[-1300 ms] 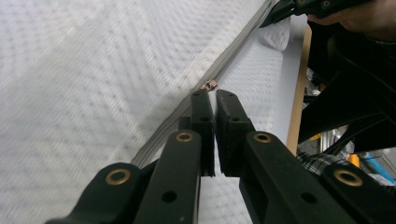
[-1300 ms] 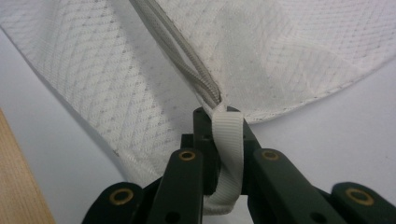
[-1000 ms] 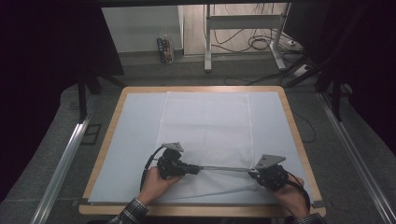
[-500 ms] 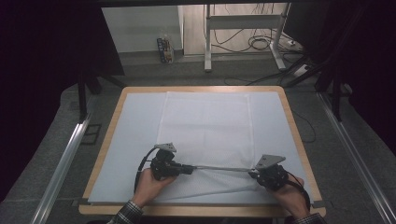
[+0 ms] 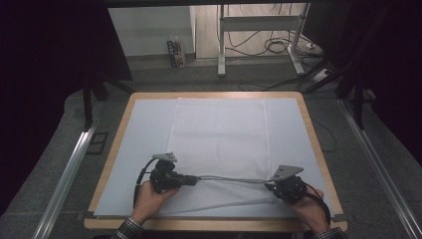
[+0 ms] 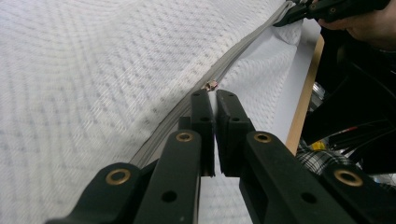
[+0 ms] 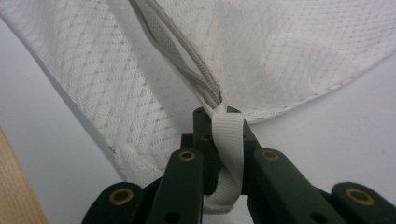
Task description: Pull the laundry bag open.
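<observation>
white mesh bag (image 5: 219, 134), grey zipper (image 5: 231, 179)

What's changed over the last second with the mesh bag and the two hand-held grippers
The left hand-held gripper has slid left along the zipper, away from the right one, its jaws shut on the zipper pull. The right hand-held gripper stayed put, clamped on the white strap at the zipper's end. The mesh bag lies flat on the table as before.
</observation>
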A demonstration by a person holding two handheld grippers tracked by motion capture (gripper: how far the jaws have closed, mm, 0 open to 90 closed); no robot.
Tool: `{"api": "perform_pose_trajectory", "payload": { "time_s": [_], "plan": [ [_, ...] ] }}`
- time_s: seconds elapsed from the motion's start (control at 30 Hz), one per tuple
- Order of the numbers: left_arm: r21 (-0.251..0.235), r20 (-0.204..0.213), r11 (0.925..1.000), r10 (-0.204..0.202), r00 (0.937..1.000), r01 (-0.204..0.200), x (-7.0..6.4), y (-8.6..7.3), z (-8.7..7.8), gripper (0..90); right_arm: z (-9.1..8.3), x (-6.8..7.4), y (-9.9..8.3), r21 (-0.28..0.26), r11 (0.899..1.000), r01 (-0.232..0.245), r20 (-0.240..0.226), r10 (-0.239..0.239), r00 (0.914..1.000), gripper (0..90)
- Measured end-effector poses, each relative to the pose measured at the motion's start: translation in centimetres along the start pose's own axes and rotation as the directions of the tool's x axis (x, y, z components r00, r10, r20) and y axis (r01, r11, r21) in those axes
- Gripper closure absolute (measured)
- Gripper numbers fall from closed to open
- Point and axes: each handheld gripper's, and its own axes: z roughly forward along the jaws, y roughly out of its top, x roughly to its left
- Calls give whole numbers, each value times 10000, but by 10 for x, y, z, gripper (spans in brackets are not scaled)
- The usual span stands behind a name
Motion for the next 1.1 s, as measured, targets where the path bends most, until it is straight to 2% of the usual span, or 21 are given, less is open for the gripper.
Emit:
{"api": "perform_pose_trajectory", "payload": {
  "time_s": [0.27, 0.67, 1.1],
  "plan": [
    [-142, -203, 9996, -231, 9995, 228, 3, -9, -13, 872, 0, 0, 0, 16, 10000, -16, -42, 16, 10000, 848],
    [-149, -463, 9993, -343, 9983, 336, 7, -17, -26, 872, 1, -1, 0, 52, 10000, -32, -31, 32, 10000, 848],
    [-483, -1014, 9961, -787, 9917, 741, 17, -34, -53, 872, 0, -2, -2, 139, 9997, -195, -5, 195, 9998, 849]
  ]
}}
